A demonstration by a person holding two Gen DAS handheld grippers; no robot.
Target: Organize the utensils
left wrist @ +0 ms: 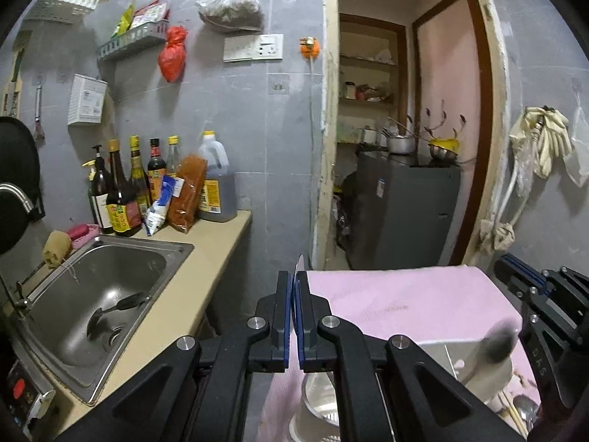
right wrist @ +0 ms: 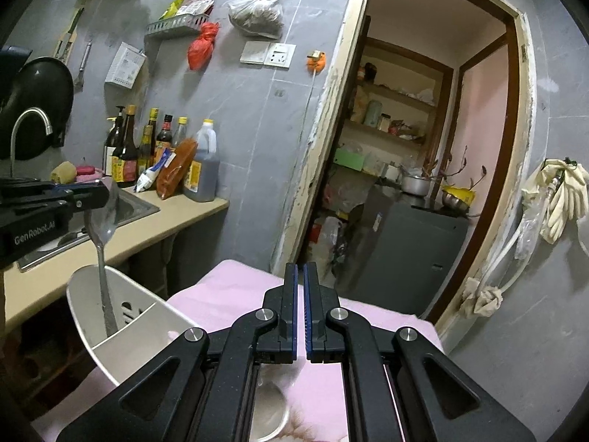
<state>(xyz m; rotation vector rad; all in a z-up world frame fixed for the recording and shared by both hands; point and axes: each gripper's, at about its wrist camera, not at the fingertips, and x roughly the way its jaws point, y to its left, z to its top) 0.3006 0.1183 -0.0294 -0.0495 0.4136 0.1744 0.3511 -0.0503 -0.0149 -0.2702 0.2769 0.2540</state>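
Note:
My left gripper [left wrist: 294, 281] is shut on a metal spoon [left wrist: 299, 262], seen edge-on between its pads. In the right wrist view the left gripper [right wrist: 103, 194] holds the spoon [right wrist: 104, 221] by its bowl, and the handle hangs down into a white slotted utensil holder [right wrist: 121, 305]. The holder [left wrist: 316, 394] lies on pink cloth just under the left gripper. My right gripper [right wrist: 300, 280] is shut with nothing between its pads; it points over the cloth, to the right of the holder. It shows at the right edge as the right gripper [left wrist: 513, 270]. A blurred dark utensil end [left wrist: 500, 340] sits near it.
Pink cloth [left wrist: 405, 302] covers the surface. A metal bowl [right wrist: 268, 416] rests on it. To the left, a beige counter [left wrist: 206, 276] carries a steel sink [left wrist: 154, 258] with a dark ladle [left wrist: 117, 307] and sauce bottles [left wrist: 129, 191]. An open doorway with a grey fridge [left wrist: 405, 213] lies ahead.

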